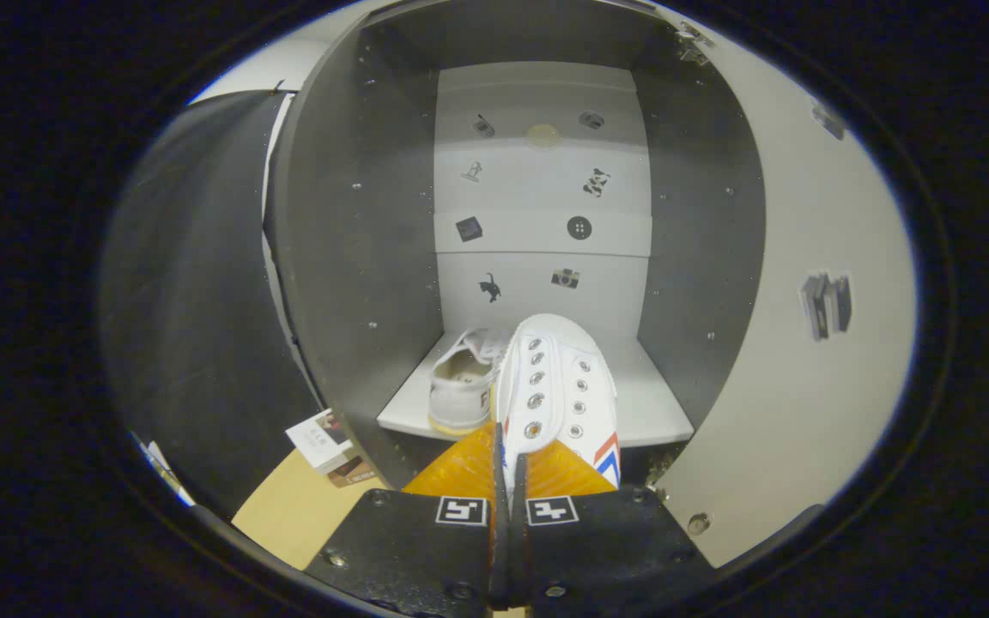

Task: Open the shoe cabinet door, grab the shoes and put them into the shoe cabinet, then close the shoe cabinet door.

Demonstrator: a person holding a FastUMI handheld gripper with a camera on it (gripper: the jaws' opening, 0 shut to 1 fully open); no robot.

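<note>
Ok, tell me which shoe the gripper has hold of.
The white shoe with red and blue stripes, pinched between the gripper fingers. The other shoe already sits on the cabinet shelf.

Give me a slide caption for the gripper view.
Hand-held gripper pinches a white sneaker into the open shoe cabinet beside its mate.

The tongs (pixel 509 470) are covering the heel end of the held white shoe (pixel 559 390), so where their fingers (pixel 460 468) are pressing is not showing. That shoe is overlapping the second shoe (pixel 460 386) on the cabinet shelf (pixel 658 403), hiding its toe. The small stickers (pixel 579 227) on the cabinet's back panel are staying too small to read clearly. The open door (pixel 803 326) is running out of the view's rim, its dark stickers (pixel 825 305) blurring. A small box (pixel 329 446) beside the cabinet is lying partly behind the cabinet's side wall.
</note>
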